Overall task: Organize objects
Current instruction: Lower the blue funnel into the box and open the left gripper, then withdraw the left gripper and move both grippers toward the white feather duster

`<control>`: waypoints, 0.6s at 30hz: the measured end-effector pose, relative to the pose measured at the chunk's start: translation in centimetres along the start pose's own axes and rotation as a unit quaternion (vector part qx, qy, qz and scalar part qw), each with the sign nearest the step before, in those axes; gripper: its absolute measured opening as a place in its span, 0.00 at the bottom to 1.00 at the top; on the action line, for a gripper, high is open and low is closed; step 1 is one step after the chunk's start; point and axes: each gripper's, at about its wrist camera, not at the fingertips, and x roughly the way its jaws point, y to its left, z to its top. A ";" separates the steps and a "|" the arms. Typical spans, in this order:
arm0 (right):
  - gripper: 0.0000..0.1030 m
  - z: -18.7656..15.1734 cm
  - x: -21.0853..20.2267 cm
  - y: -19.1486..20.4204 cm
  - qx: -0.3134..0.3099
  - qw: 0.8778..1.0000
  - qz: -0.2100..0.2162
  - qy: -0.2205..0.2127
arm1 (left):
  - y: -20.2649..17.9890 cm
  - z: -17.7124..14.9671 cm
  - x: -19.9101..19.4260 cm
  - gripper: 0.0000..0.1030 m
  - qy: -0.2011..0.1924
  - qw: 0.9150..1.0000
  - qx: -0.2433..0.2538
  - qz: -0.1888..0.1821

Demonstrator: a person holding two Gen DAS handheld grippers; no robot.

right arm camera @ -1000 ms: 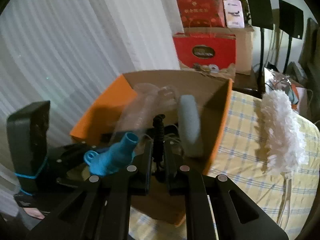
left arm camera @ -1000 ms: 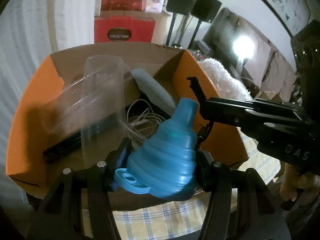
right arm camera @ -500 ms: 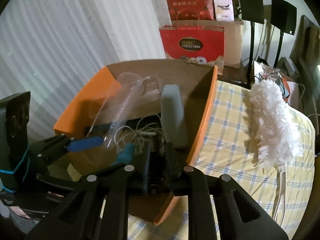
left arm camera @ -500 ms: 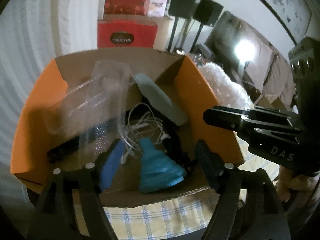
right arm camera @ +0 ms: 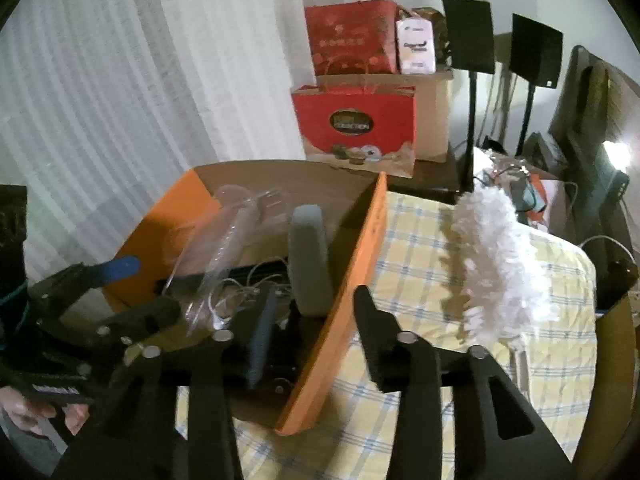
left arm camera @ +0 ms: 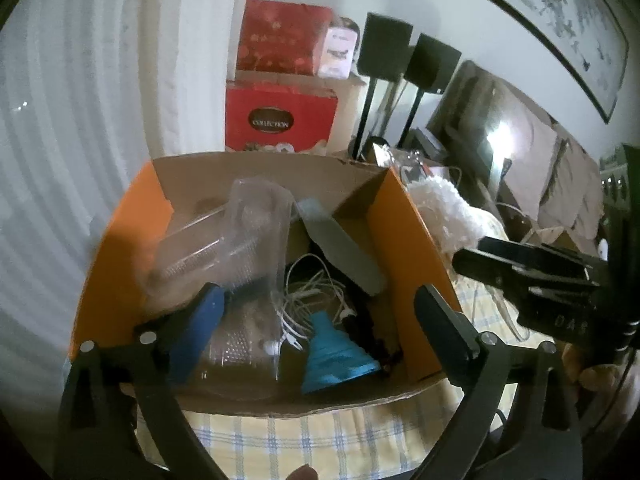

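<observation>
Funnel (left arm camera: pixel 336 350) released into box (left arm camera: pixel 416 240), left gripper (left arm camera: pixel 316 320) spread above, right gripper (right arm camera: pixel 312 336) spread wide

A white pleated curtain (right arm camera: pixel 120 92) is seen across the left of the right wrist frame. At upper centre, a red paper gift bag marked COLLECTION (right arm camera: pixel 354 126) is stood before a brown cardboard carton (right arm camera: pixel 434 114), on which a red patterned box (right arm camera: pixel 350 36) and a small white packet (right arm camera: pixel 416 46) are set. Two black rectangular panels on thin stands (right arm camera: pixel 468 36) are seen at upper right. A dark-framed picture (left arm camera: pixel 560 20) is hung at upper right of the left wrist frame
</observation>
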 end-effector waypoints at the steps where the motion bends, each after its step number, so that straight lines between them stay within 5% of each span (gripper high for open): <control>1: 0.52 -0.1 -0.2 -0.1 0.001 1.000 -0.005 -0.002 | -0.1 0.0 0.0 0.98 -0.001 1.000 0.000 0.001; 5: 0.81 -0.3 -1.0 -0.6 0.009 1.000 -0.017 -0.012 | -0.6 0.1 0.1 0.99 0.004 1.000 -0.001 -0.002; 11: 0.98 -0.6 -2.1 -1.3 0.008 0.998 -0.051 -0.022 | -1.5 0.1 0.1 1.00 -0.004 1.000 0.004 0.014; 18: 1.00 -1.2 -2.9 -2.7 0.012 0.995 -0.093 -0.019 | -3.3 0.3 0.1 1.00 -0.009 1.000 0.017 0.011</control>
